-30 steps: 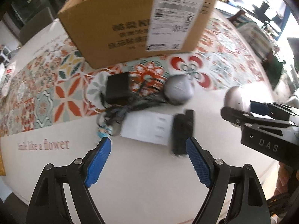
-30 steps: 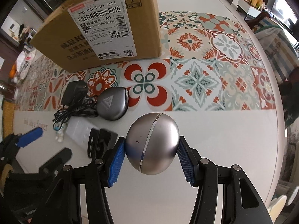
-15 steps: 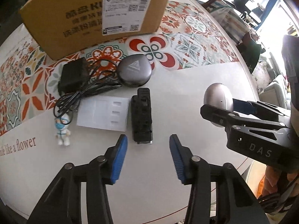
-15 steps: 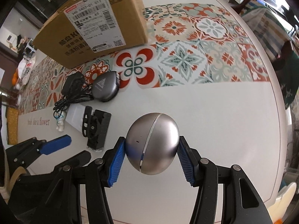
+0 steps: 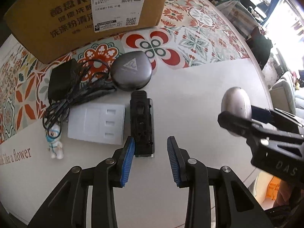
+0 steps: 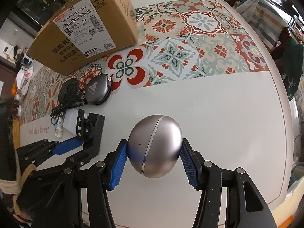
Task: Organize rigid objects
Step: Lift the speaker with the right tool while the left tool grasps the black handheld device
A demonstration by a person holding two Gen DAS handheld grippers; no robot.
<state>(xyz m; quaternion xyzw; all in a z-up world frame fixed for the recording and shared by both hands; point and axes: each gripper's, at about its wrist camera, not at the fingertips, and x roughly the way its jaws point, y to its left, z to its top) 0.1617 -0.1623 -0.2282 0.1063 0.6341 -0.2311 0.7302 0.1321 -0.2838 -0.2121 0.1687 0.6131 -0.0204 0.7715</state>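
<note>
My right gripper (image 6: 153, 161) is shut on a silver egg-shaped case (image 6: 154, 146) and holds it above the white table; the case also shows in the left wrist view (image 5: 236, 105). My left gripper (image 5: 151, 153) is open, its blue pads on either side of the near end of a black rectangular device (image 5: 142, 125), which also shows in the right wrist view (image 6: 91, 129). Beside the device lie a white plastic tray (image 5: 96, 123), a grey rounded case (image 5: 132, 72), a black adapter with tangled cable (image 5: 64, 85) and a small white figurine (image 5: 55, 142).
A large cardboard box (image 5: 85, 13) stands at the back on a patterned mat (image 6: 199, 43). The round table's edge (image 6: 285, 133) curves on the right, with chairs beyond it. The right gripper's body (image 5: 275, 138) is at the right of the left wrist view.
My left gripper has moved in toward the black device and narrowed its opening around the device's near end. My right gripper has kept hold of the silver case, nearly still.
</note>
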